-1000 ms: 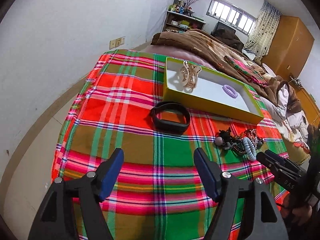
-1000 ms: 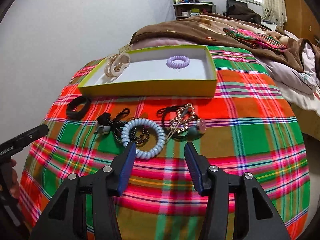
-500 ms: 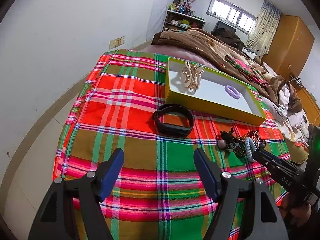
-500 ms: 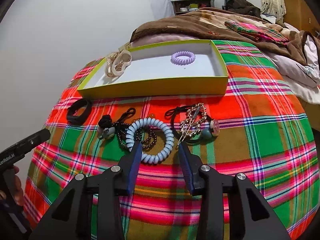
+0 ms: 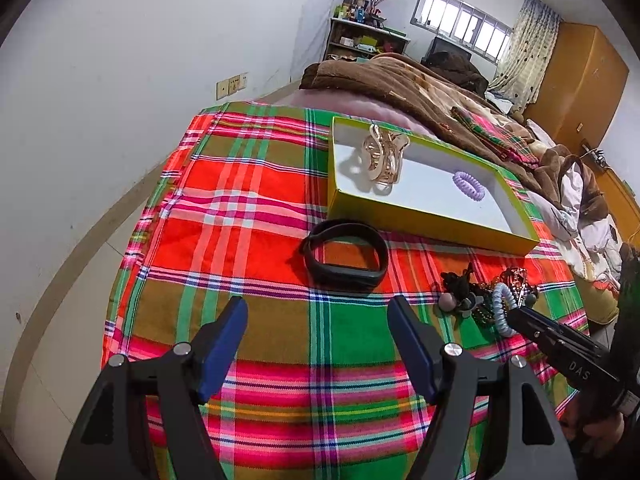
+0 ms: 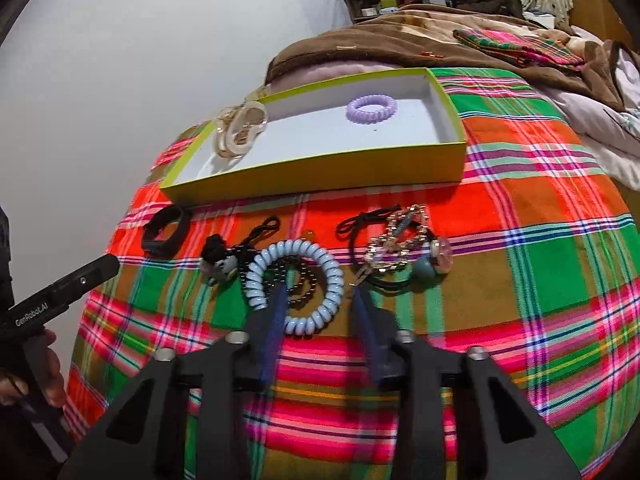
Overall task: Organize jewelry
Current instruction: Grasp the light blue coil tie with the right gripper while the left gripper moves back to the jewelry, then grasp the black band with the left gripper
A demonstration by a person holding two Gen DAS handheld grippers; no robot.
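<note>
A yellow-green box [image 5: 420, 216] [image 6: 320, 174] on the plaid cloth holds a gold hair claw [image 5: 382, 158] [image 6: 240, 134] and a purple coil tie [image 5: 468, 184] [image 6: 371, 109]. A black band [image 5: 344, 256] [image 6: 165, 235] lies in front of it. My left gripper [image 5: 318, 320] is open just short of the band. My right gripper [image 6: 320, 296] is open, its fingers straddling the near arc of a light-blue coil tie [image 6: 294, 280] [image 5: 502, 308] that lies over dark beads [image 6: 298, 280]. A gold chain with black ties [image 6: 394, 246] lies to the right.
A black tie with grey charms [image 6: 222, 258] lies left of the blue coil. A brown blanket [image 5: 420, 92] is heaped behind the box. The white wall [image 5: 140, 60] runs along the left. The cloth's edge [image 5: 128, 264] drops off at left.
My right gripper has moved forward and down to the blue coil tie and its jaws have narrowed around it. The left gripper has edged slightly back, still open.
</note>
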